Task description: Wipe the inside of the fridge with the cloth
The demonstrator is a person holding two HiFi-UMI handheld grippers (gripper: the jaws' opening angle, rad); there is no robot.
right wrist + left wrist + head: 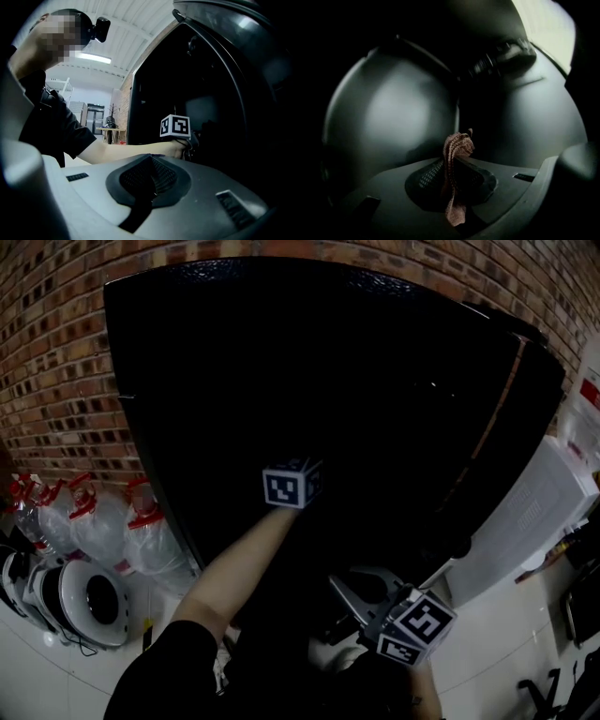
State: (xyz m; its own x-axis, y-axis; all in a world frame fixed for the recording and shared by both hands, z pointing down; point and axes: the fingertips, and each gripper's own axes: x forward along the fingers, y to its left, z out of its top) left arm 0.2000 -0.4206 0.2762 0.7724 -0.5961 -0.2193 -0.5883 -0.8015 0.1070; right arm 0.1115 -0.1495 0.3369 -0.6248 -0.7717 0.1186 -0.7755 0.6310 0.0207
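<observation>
Nearest us, the right tool (151, 161) hangs back, jaws together on nothing. Further in, the left tool (454, 161) pinches the cloth (458, 144) narrowly, inside the open fridge (375, 381). The cloth looks clear of the back wall (393, 108); we judge most wiping remains.

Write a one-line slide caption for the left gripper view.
Left gripper, jaws shut on a bunched brown cloth, facing the dim grey inside wall of the fridge.

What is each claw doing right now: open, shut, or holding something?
Left gripper: closed on the cloth.
Right gripper: closed, nothing in it.
</observation>
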